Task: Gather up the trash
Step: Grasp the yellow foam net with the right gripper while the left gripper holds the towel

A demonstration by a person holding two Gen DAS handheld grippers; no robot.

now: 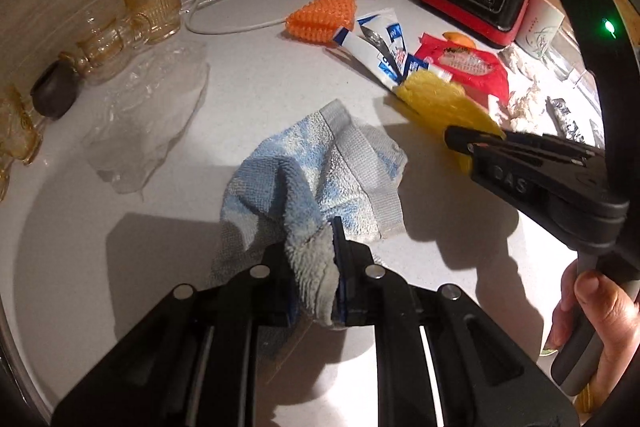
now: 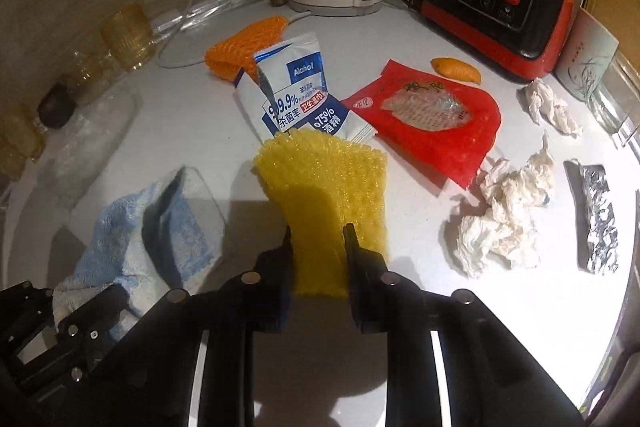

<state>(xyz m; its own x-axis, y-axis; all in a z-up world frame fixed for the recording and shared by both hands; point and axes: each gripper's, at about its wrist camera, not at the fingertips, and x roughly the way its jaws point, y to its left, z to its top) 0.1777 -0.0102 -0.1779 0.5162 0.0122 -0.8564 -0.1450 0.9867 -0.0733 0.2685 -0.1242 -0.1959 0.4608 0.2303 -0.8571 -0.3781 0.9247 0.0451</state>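
Black-fingered left gripper [image 1: 312,259], in the left wrist view, is clamped on a crumpled blue-and-white terry cloth [image 1: 320,179] whose far end rests on the white countertop [image 1: 248,75]. Right of it, the right gripper [image 1: 454,139] pinches a yellow foam net sleeve [image 1: 436,99].

Right wrist view: right gripper [image 2: 318,233] is closed onto the yellow foam net sleeve [image 2: 324,183] at near centre. Beyond lie a blue-and-white alcohol wipe sachet [image 2: 296,95], red plastic wrapper [image 2: 432,119] and orange foam net [image 2: 244,43]. Crumpled white tissues [image 2: 504,207] and a silver foil strip [image 2: 598,219] lie right.
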